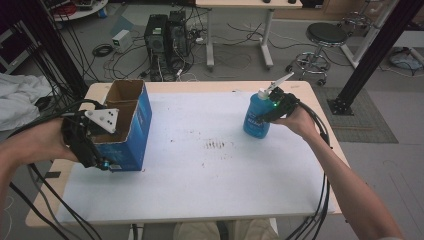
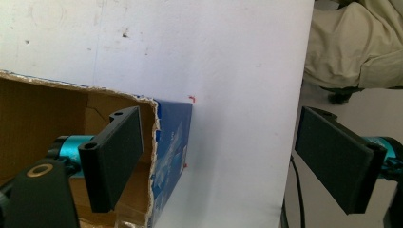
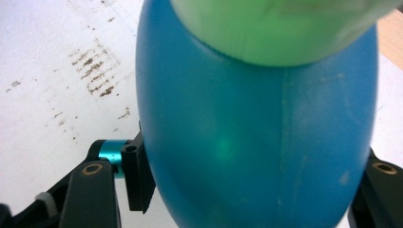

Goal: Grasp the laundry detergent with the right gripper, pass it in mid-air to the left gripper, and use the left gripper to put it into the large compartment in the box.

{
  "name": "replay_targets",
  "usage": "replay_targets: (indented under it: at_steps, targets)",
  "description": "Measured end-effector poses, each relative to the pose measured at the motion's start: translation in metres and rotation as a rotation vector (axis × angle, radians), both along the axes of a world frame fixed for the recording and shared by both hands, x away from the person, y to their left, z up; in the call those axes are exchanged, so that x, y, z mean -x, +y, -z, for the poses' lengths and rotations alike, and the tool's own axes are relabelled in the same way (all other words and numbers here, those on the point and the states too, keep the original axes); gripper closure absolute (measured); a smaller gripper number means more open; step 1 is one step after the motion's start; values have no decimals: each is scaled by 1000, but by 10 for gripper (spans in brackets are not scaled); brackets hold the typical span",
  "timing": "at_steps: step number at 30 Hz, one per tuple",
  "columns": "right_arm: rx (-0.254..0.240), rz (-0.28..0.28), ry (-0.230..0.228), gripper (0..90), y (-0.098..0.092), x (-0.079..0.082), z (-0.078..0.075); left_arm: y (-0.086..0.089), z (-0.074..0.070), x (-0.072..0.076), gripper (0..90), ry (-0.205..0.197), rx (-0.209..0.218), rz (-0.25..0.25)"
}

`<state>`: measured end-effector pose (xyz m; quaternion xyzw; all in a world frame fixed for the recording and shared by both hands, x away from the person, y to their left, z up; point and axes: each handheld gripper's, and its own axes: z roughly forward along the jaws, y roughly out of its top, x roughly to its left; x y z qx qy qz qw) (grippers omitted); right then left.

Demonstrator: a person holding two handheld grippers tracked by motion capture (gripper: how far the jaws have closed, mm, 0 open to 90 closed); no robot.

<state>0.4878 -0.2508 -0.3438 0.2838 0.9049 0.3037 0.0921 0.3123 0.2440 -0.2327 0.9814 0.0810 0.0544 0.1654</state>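
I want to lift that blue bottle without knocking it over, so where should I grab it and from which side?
Grip the blue bottle across its wide lower body, coming in level from the table's right, as the right gripper does. It stands upright; the rounded body fills the jaws, while the white pump top looks thin and awkward.

Grey floor (image 1: 60, 55) — stool (image 1: 325, 35) (black), cables.

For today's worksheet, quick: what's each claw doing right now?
Left claw: open, straddling the box wall.
Right claw: closed on the bottle.
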Motion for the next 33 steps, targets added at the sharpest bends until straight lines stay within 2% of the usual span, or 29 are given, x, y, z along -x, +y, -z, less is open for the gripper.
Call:
replay_targets:
  at_steps: [22, 29, 33]
  targets:
    - [8, 7, -7, 429, 2, -2, 3, -1, 1, -2, 164, 1, 3, -2]
    - [-8, -9, -12, 454, -1, -2, 4, -4, 0, -4, 164, -1, 5, 0]
    - [-1, -26, -20, 465, 0, -1, 3, -9, -3, -5, 163, 8, 14, -11]
